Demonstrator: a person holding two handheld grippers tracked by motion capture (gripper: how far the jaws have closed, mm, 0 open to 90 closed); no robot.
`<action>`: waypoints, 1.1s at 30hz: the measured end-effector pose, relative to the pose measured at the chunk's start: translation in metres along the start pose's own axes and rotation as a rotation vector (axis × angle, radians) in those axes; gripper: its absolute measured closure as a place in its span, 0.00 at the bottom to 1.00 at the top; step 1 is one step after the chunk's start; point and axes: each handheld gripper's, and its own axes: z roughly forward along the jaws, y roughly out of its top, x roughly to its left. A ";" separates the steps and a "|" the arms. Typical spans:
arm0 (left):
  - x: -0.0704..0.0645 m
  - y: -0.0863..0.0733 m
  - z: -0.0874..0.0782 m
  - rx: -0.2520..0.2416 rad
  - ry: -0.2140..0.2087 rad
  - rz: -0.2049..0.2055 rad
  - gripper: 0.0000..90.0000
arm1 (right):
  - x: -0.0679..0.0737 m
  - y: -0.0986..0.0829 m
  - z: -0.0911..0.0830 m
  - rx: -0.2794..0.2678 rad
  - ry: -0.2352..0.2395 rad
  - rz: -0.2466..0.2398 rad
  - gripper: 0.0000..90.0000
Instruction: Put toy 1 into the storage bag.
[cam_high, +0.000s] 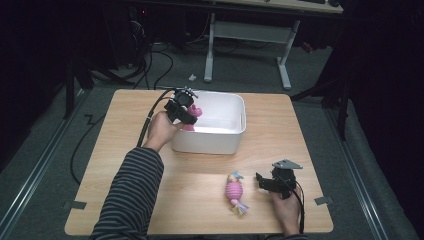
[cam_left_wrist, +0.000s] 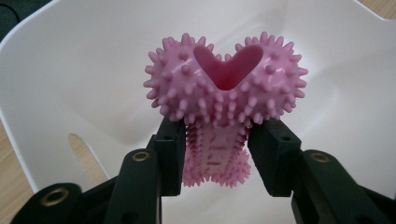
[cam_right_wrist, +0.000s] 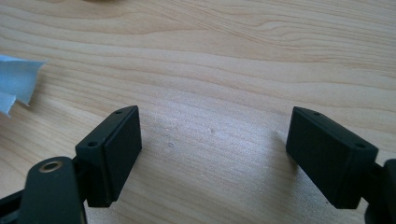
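Presently, 2 claws are in play over a light wooden surface (cam_high: 200, 200). The left claw (cam_high: 186, 111) is held at the near-left rim of a white bin (cam_high: 227, 142), and a pink spiky toy (cam_high: 194, 112) is pinched in it.

Left gripper view: the left claw (cam_left_wrist: 219, 142) is clamped on the pink spiky toy (cam_left_wrist: 224, 88) across its narrow ribbed stem, 1 jaw on each side. The toy's wider end is heart-shaped, studded with small nubs, with a heart-shaped hollow in its face. It is held clear of the bin's floor, with the white bin (cam_left_wrist: 70, 70) wall curving behind it. A slot handle is cut into the bin wall at lower left. A strip of wooden surface is seen past the rim at the far left.

High view: a striped sleeve (cam_high: 130, 195) leads up to the hand on the left claw; a black cable trails from it over the surface's left side.

The right claw (cam_high: 264, 181) is held low at the near-right part of the surface, well apart from the bin. Its jaws are spread wide, with nothing between them.

Right gripper view: the right claw (cam_right_wrist: 212, 149) is seen with bare wood grain between the 2 jaws. A scrap of pale blue fabric (cam_right_wrist: 16, 84) is noted at the left edge.

A second toy, a pink knitted toy (cam_high: 234, 192) with coloured tassels at both ends, lies flat on the surface just left of the right claw, untouched.
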 end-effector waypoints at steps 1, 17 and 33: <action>0.000 0.000 0.000 -0.001 -0.002 -0.001 0.65 | 0.000 0.000 0.000 0.000 0.000 0.000 0.20; 0.001 -0.004 -0.010 0.022 -0.037 -0.035 0.44 | 0.000 0.000 0.000 0.000 0.001 0.001 0.20; 0.003 -0.032 -0.065 -0.165 -0.029 -0.077 0.34 | 0.000 0.000 0.000 0.001 0.003 -0.002 0.20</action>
